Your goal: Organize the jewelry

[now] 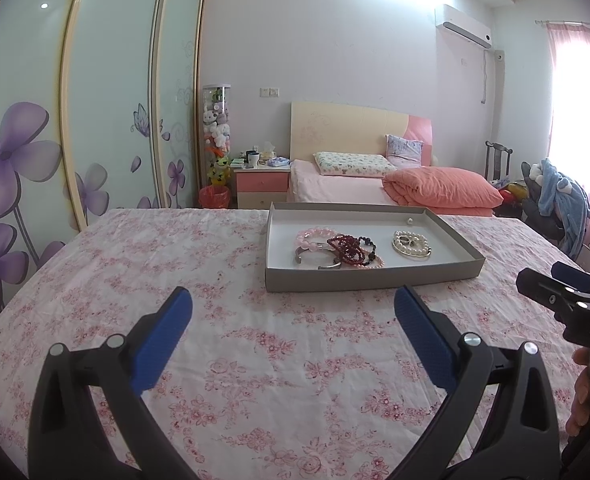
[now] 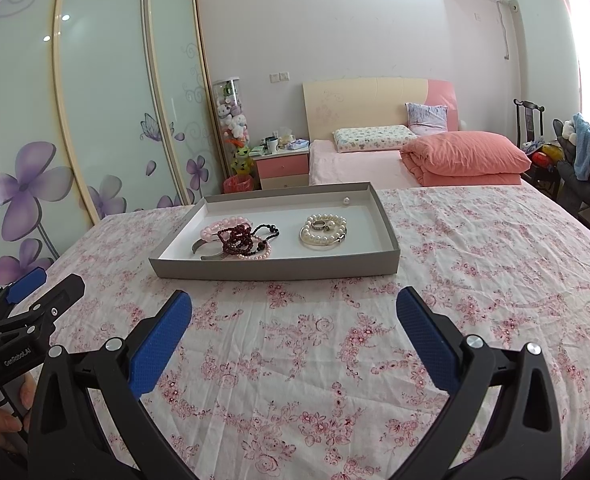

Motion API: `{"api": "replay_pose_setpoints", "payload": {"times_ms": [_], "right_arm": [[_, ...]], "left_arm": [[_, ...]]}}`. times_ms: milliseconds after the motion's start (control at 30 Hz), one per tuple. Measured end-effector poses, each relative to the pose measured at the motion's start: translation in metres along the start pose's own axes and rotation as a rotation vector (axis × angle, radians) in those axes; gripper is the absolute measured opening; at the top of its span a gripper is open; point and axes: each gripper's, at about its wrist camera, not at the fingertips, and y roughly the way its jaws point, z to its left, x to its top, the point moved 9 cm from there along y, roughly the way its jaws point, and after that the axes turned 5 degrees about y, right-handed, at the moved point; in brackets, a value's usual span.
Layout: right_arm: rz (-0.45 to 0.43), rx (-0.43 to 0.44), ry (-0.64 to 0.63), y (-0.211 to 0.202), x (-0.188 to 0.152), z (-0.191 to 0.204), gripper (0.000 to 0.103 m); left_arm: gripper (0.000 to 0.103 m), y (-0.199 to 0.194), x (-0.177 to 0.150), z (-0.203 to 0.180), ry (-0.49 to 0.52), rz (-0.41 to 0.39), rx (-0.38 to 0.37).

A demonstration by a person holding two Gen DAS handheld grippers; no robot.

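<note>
Both grippers, left [image 1: 293,312] and right [image 2: 295,312], were held spread and empty over the flowered worktop [image 2: 335,360]. The jewelry [image 2: 239,236] was found heaped inside the tray [image 2: 275,270] (sorted or unsorted could not be told).

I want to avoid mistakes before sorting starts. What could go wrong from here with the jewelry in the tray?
1. The dark red bead strand lies tangled over the pink bead bracelet and silver cuff; lifting one may drag the others.
2. The loose pearl near the gray tray corner could roll away.
3. The rings inside the pearl bracelet look hard to pinch.
</note>
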Motion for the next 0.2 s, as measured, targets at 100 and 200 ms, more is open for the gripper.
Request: {"api": "replay_pose_setpoints", "payload": {"times_ms": [100, 200], "right_arm": [[0.000, -0.001, 0.000, -0.0001, -0.0004, 0.0003, 0.101], [0.000, -0.001, 0.001, -0.0006, -0.0011, 0.0009, 0.101]], "left_arm": [[0.099, 0.0005, -0.0027, 0.0006, -0.007, 0.006, -0.002], [0.099, 0.0008, -0.0021, 0.0003, -0.008, 0.009, -0.002]]}}
